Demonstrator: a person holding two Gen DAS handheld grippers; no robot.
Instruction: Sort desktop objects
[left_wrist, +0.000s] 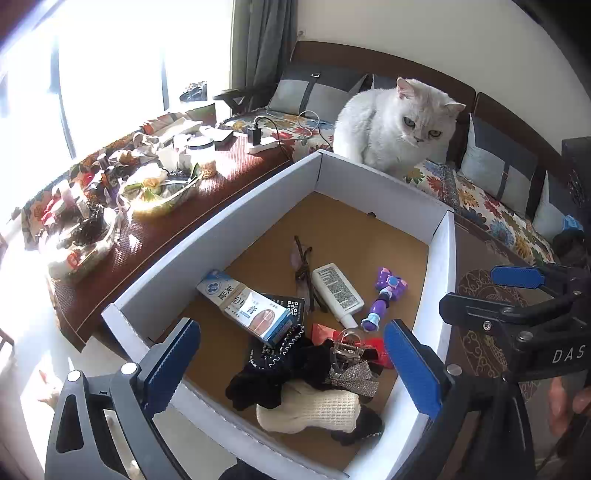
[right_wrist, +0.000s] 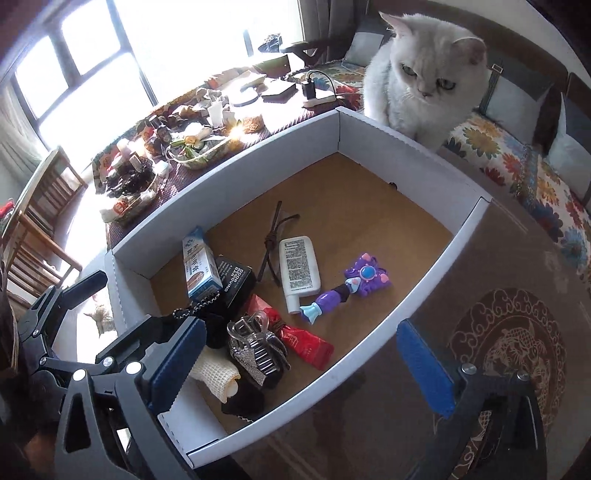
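Your left gripper (left_wrist: 291, 365) hangs nearest the lens, its 2 blue pads spread wide over the near end of the white cardboard box (left_wrist: 221, 218), with nothing pinched between them. Under that gap lies a heap of soft things: a black fabric piece (left_wrist: 266, 380), a cream knitted item (left_wrist: 314, 410) and a glittery hair claw clip (left_wrist: 351, 369). Your right gripper (right_wrist: 299, 369) is likewise spread and empty; its left pad sits over the box's near corner while its right pad hovers above the brown glass tabletop (right_wrist: 461, 277) with the round dragon pattern.

Further into the box you have a blue-and-white carton (left_wrist: 245, 306) leaning on a black box (left_wrist: 291, 310), a red packet (right_wrist: 303, 338), a white tube (left_wrist: 338, 291) lying flat, a purple toy wand (left_wrist: 386, 295) just beside it, and a dark knotted cord (left_wrist: 304, 266) touching the tube's left side. The far half of the box floor is bare brown card.

Behind the far wall a white cat (left_wrist: 399, 125) sits on a floral sofa cover (left_wrist: 480, 199), looking down into the box. To your left a side table (left_wrist: 155, 229) carries cluttered trays, washed out by window glare, so their contents are probably snacks and wrappers.
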